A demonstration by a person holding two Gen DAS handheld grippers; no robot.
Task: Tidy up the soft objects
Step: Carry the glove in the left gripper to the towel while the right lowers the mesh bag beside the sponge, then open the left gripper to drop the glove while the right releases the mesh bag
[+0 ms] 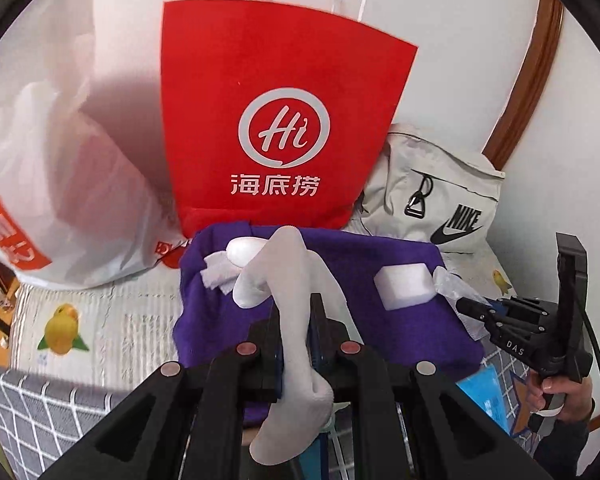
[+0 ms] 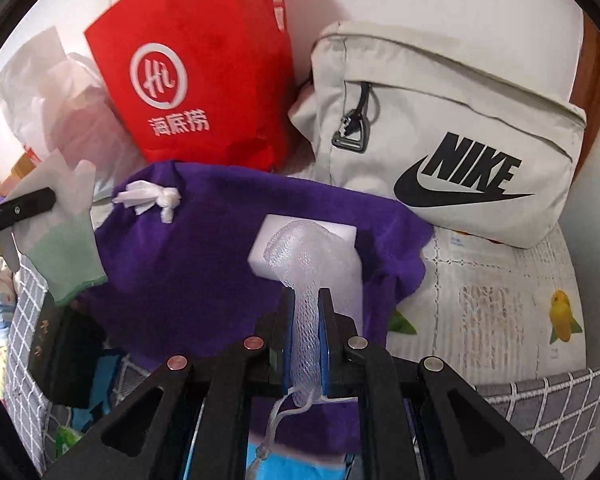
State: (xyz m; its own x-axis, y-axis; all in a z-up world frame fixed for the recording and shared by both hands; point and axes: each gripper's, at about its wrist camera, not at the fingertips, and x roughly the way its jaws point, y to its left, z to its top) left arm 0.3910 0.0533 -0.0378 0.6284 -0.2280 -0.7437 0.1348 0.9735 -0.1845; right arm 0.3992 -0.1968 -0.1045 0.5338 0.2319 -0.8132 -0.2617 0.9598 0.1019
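My left gripper [image 1: 296, 312] is shut on a white glove [image 1: 284, 276] that hangs over a purple cloth [image 1: 340, 320]. In the right wrist view the same glove [image 2: 60, 248] shows a pale green cuff, pinched by a black finger [image 2: 28, 202] at the left edge. My right gripper [image 2: 305, 296] is shut on a white mesh net [image 2: 300, 248], just above a white foam block [image 2: 340, 240] lying on the purple cloth [image 2: 200, 260]. A knotted white rag [image 2: 152, 198] lies at the cloth's far left. A hand holds the right gripper [image 1: 472, 308] at the right edge.
Against the wall stand a red paper bag [image 1: 280, 120], a white plastic bag [image 1: 60, 200] and a beige Nike bag [image 2: 440, 140]. Beneath is a quilted sheet [image 1: 100, 320] with yellow bird prints. A grey checked fabric rim [image 1: 40, 412] runs along the near side.
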